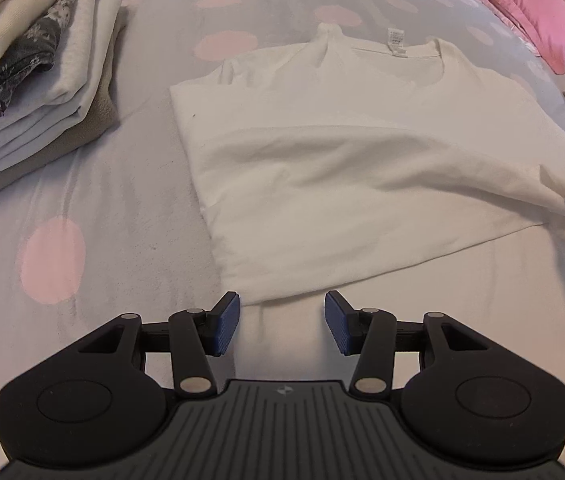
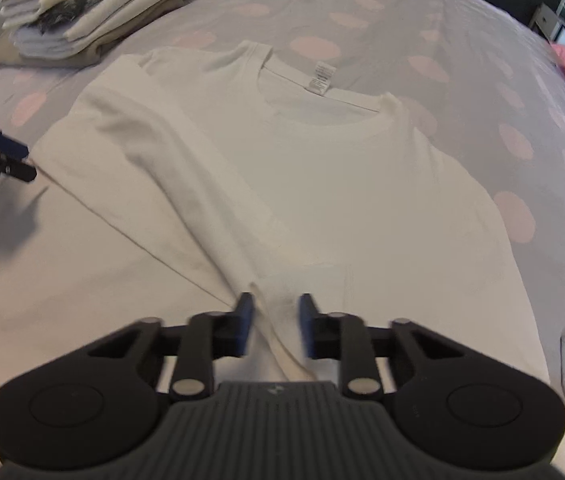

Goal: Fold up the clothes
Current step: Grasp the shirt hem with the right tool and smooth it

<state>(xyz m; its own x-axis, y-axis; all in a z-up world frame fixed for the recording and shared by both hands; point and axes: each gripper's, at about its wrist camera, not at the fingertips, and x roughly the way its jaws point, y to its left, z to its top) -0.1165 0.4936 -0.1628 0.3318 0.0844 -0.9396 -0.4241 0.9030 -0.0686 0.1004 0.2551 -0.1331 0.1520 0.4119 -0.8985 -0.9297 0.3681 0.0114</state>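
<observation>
Spread apart, the left tongs (image 1: 281, 322) hover at the near hem of the white T-shirt (image 1: 334, 168) lying on the dotted bed (image 1: 94, 208), while the right tongs (image 2: 273, 326), also apart, straddle a folded-in sleeve without pinching it, and only the left view shows the pink pillow (image 1: 530, 4) beyond the folded stack (image 1: 30, 60).

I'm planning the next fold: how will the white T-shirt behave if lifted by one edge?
The white T-shirt likely drapes limply: its folded-over side already creases and sags. It looks thin, so probably light. On the bedspread it may drag and bunch rather than slide flat.
</observation>
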